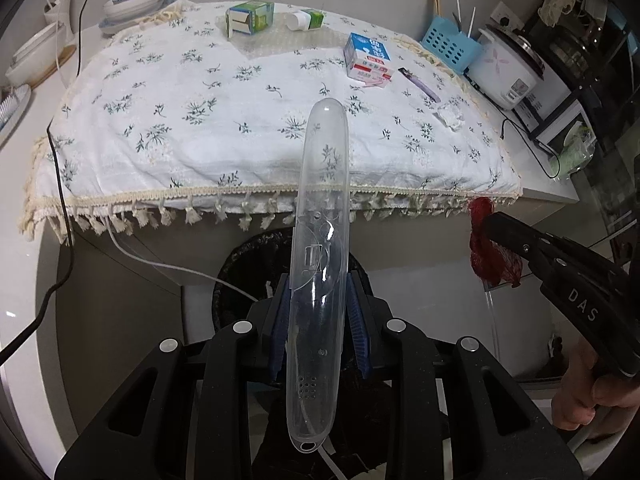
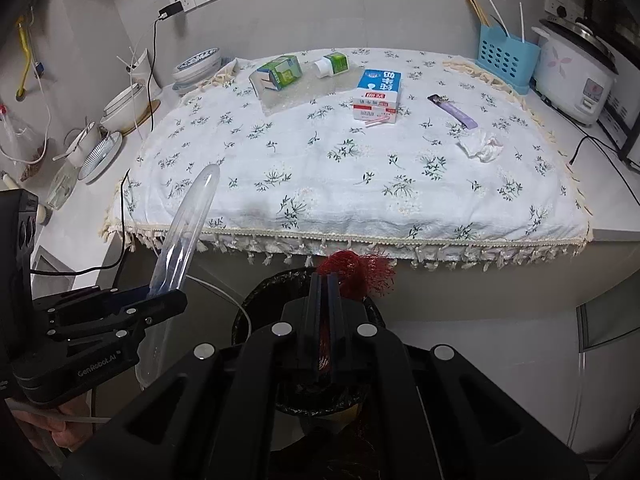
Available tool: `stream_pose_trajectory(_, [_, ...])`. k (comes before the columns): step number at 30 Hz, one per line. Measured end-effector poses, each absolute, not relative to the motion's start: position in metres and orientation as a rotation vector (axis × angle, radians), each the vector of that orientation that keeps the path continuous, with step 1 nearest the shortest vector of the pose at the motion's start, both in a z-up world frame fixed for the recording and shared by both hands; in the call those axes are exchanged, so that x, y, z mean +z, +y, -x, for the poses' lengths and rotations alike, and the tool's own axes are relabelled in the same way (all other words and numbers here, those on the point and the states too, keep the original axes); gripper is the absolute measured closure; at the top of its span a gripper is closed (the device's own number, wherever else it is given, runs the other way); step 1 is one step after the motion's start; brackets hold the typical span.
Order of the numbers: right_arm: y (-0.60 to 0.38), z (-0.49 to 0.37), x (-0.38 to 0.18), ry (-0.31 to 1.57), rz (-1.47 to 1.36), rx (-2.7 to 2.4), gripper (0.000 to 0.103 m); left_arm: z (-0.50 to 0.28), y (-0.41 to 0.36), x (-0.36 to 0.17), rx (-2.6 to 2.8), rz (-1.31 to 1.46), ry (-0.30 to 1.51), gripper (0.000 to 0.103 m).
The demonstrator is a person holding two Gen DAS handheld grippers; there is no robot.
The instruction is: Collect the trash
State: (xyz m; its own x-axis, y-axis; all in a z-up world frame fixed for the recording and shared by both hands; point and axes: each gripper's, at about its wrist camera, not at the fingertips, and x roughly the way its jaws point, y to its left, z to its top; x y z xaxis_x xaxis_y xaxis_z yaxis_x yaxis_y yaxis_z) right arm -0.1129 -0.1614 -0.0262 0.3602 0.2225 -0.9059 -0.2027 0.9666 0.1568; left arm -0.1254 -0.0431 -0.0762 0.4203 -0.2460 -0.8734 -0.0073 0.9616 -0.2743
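Clear plastic case (image 1: pixel 320 264) and red mesh (image 2: pixel 356 270) held above black-lined bin (image 2: pixel 260 300).

Both tools, left tool (image 1: pixel 320 316) and right tool (image 2: pixel 325 320), are matte black with silver screws and blue-ribbed pads (image 1: pixel 357 320).

Both wrist cameras sit low in front of the counter, looking forward and slightly down along their own fingers. The left view faces the floral tablecloth (image 1: pixel 208 120) from close above the black-lined trash bin (image 1: pixel 240 264). The right view sees the same tablecloth (image 2: pixel 320 168) and bin (image 2: pixel 264 296) from beside it. Each catches the other: the right gripper (image 1: pixel 492 228) at the left view's right edge, the left gripper (image 2: pixel 168 300) at the right view's lower left.
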Motion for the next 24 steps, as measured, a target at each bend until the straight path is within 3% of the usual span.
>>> stream_pose_trajectory(24, [-0.146,0.144,-0.120,1.325,0.047,0.329,0.101,0.138,-0.055,-0.168,-0.136,0.219,1.264,0.076])
